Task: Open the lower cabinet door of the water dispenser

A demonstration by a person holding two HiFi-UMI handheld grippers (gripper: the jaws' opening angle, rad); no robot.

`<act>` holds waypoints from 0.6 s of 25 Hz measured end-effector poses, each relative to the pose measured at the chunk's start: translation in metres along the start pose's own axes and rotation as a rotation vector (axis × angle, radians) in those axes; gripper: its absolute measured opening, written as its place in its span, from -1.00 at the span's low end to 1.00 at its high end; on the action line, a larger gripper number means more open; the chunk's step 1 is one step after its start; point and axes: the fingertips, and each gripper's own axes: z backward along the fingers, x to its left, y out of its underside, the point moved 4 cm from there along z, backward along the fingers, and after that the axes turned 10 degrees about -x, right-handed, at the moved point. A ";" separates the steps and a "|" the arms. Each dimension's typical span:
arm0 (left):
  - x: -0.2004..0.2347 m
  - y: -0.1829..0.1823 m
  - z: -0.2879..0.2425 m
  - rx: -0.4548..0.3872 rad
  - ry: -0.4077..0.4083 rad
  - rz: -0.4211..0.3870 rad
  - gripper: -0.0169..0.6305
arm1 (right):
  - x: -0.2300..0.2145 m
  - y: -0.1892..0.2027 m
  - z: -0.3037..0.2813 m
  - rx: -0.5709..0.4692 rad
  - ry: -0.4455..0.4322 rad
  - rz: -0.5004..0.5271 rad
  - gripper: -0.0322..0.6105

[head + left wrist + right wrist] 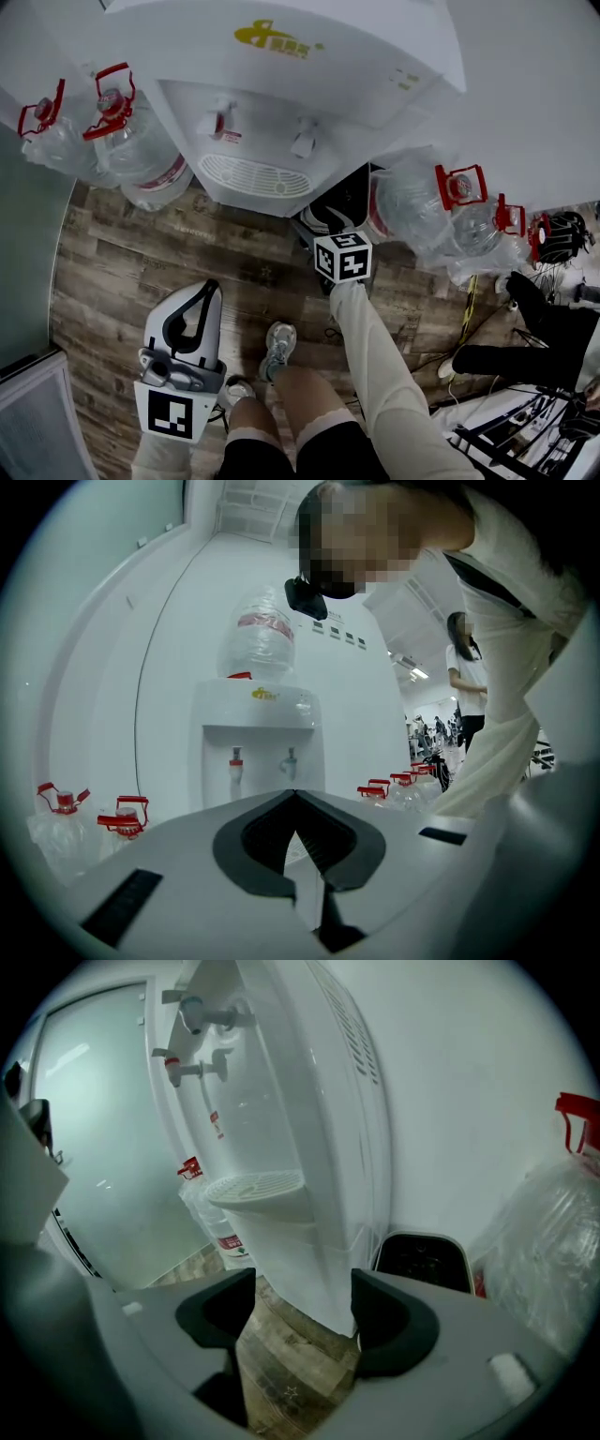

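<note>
Two grippers, neither on the lower cabinet door (286, 1260): right gripper (295, 1299) wide apart and empty, left gripper (295, 806) clenched on nothing. We'd call this the approach. The water dispenser (281, 112) stands upright, long axis vertical, taps (225, 124) facing us. The door sits under the drip tray (255, 1185), near the right jaws, untouched. Next we need its free edge, pinch, swing outward; no handle visible.

Wood-plank floor (141, 272): carrying a white water dispenser (281, 103), standing at 12 o'clock. Clear red-handled water jugs (131, 155) are sitting at 10 o'clock and plastic-wrapped jugs (422, 211) are crowding at 2 o'clock. Cables (472, 302) are trailing at 4 o'clock. A sneaker (277, 345) is standing at 6 o'clock.
</note>
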 end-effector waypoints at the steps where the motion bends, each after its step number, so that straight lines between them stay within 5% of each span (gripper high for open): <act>1: 0.002 0.005 0.000 0.003 -0.002 -0.001 -0.94 | -0.003 0.001 -0.006 0.003 0.004 0.005 0.09; 9: 0.016 0.027 0.002 0.022 -0.012 -0.008 -0.94 | -0.018 -0.002 -0.040 0.018 0.036 0.027 0.12; 15: 0.020 0.023 0.004 0.023 -0.021 0.001 -0.94 | -0.018 -0.004 -0.037 0.009 0.047 -0.057 0.10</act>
